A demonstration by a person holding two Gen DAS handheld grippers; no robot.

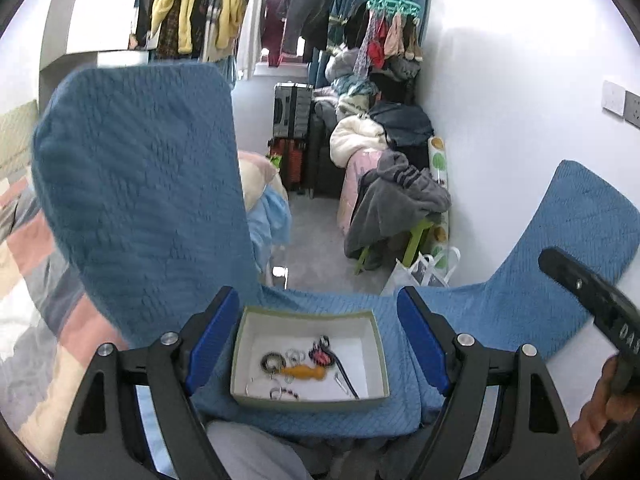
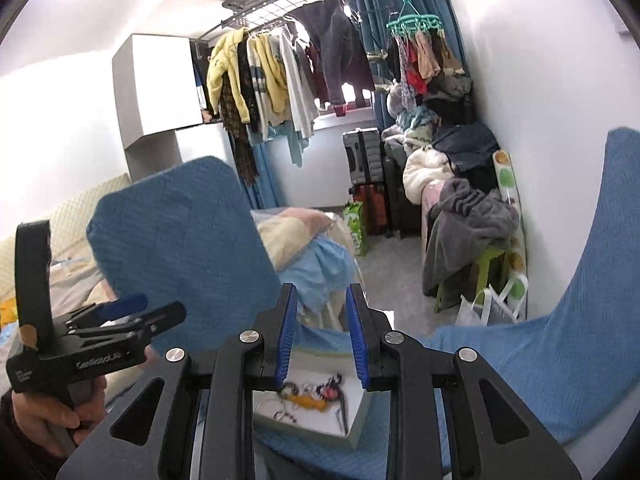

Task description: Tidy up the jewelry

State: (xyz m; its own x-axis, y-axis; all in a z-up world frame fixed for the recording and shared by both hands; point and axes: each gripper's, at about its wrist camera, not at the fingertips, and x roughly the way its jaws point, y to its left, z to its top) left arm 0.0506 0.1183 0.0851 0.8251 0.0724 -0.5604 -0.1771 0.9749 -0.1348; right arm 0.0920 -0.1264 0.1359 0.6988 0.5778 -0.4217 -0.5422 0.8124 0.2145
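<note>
A blue quilted cover (image 1: 132, 184) lies under everything ahead of my fingers, rising in one tall flap beyond my left gripper and another off to the right; I judge it serves as a soft bed so that small pieces stay put.

On its flat middle sits the shallow box (image 1: 256, 340), pale green outside and white inside. Seen from my left gripper (image 1: 316, 338), it lies straight ahead between the two blue pads, which flank it without touching it. I carry those fingers spread wide with nothing in them, about the width of the box, which would suit steadying it or reaching in.

My right gripper (image 2: 322, 340) hangs above the box's near edge, looking down on it. Its fingers stand at a narrow gap, not fully together, and nothing is between them; that narrowness suits pinching something thin.

The jewelry (image 1: 298, 368) lies loose on the white floor of the box, just past my fingertips: an orange piece (image 1: 304, 372) across the middle, a dark beaded loop (image 1: 272, 361) to its left, small silvery rings (image 1: 294, 356) behind it, a red and black piece (image 1: 322, 354) to the right, and a dark thin strand (image 1: 346, 374) trailing toward the near right corner. Everything is gathered in the box but mixed, so this fits either sorting under way or pieces just collected
</note>
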